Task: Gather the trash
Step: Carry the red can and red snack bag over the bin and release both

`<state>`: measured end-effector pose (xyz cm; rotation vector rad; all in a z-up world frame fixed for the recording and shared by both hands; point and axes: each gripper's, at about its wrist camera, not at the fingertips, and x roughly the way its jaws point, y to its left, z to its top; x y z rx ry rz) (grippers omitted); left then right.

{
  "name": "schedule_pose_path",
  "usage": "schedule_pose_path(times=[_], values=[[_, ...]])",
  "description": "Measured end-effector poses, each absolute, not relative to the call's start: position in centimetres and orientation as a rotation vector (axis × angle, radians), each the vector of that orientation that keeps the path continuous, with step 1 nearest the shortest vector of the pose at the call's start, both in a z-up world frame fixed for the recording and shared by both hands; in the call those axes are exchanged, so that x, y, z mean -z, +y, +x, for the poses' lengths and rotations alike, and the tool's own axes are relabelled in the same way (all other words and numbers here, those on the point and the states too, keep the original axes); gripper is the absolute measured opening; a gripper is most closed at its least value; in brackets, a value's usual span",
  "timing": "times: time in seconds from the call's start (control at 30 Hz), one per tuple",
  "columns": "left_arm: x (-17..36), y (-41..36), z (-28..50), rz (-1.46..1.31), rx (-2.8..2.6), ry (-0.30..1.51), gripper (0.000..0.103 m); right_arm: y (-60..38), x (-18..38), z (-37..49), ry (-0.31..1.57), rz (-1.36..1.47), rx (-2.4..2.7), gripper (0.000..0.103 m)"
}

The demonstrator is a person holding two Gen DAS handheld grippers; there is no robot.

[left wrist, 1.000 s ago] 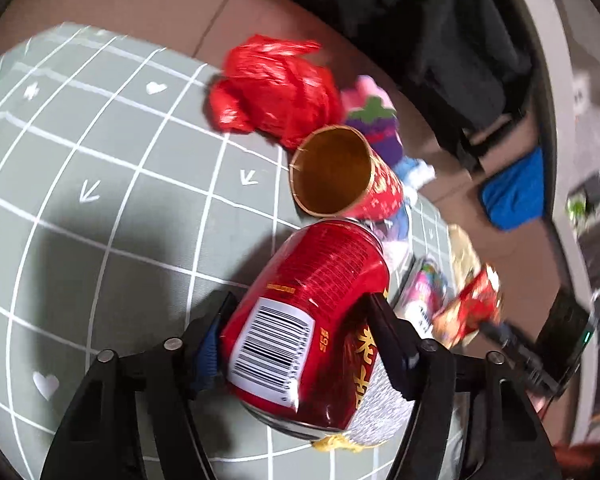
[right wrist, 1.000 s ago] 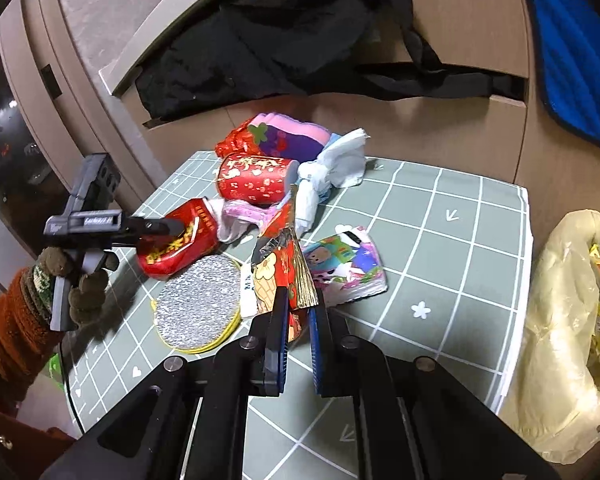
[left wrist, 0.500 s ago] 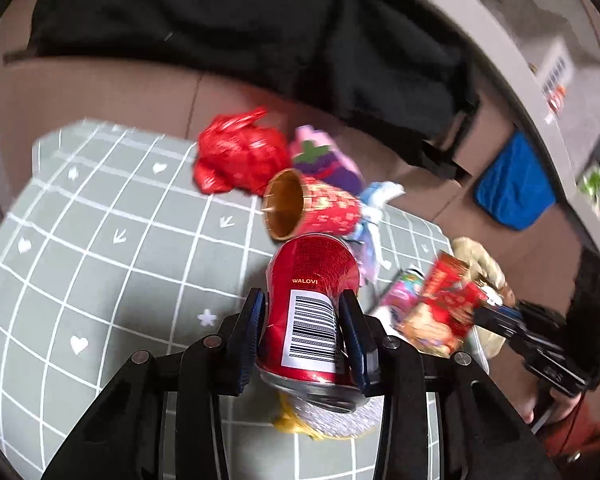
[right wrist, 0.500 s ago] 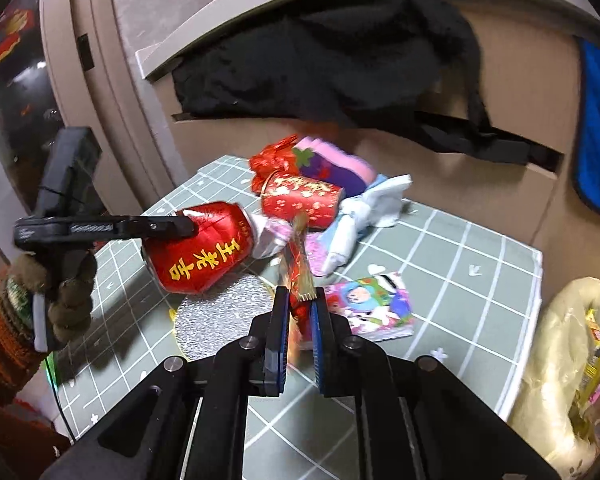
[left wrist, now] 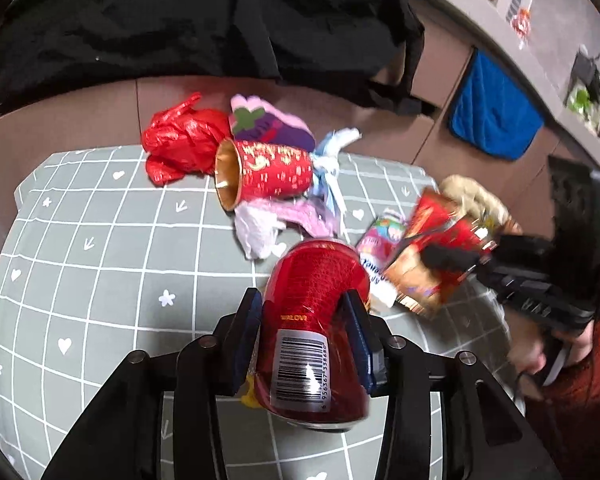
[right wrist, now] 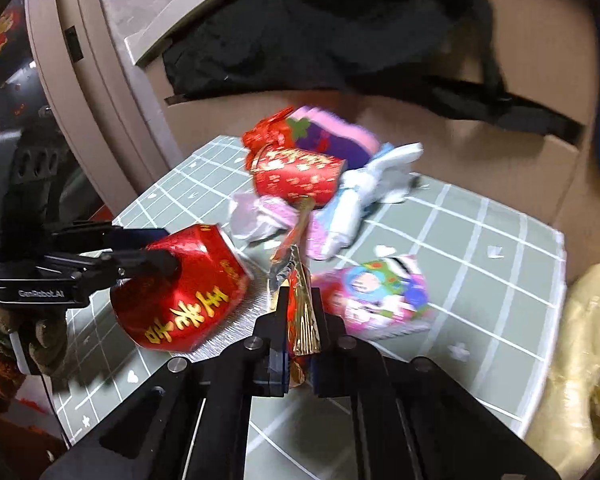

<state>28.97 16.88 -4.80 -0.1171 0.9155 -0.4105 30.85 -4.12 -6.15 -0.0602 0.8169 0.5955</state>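
Note:
A red drink can (left wrist: 316, 320) hangs above the green grid mat (left wrist: 100, 260) between the pads of my left gripper (left wrist: 304, 300). The jaws are opening slightly, but the pads still press on the can's sides. From the right wrist view the can (right wrist: 180, 292) shows gold lettering. My right gripper (right wrist: 302, 304) is shut on a crumpled red and gold snack wrapper (right wrist: 296, 264), held off the mat just right of the can. A yellowish trash bag (right wrist: 572, 360) stands beside the mat at the far right.
On the mat lie a red paper cup (left wrist: 272, 174), a red plastic bag (left wrist: 180, 148), a purple packet (left wrist: 272, 128), white and pink tissues (left wrist: 268, 224), a cartoon packet (right wrist: 376, 296) and a silver disc (right wrist: 228, 332). Black fabric (left wrist: 180, 20) hangs behind.
My left gripper closed on the can, lifted it off the mat and rolled it barcode up. The right gripper holds the wrapper higher and closer to the can.

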Motion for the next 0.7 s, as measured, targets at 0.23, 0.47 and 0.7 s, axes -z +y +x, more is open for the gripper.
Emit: schedule_pose_path(times=[0.23,0.47,0.7], values=[[6.6,17.0,29.7,-0.229,0.435,1.007,0.055,-7.4,6.1,30.1,0.827,-0.023,-0.556,0.007],[6.6,17.0,29.9,-0.373,0.365,1.032,0.027,-8.1,6.1,29.2,0.818,-0.013,-0.564,0.007],[-1.9,12.3,27.0,-0.174,0.242,0.726,0.027,-10.4,1.9,28.0,0.694,-0.004,-0.546,0.007]])
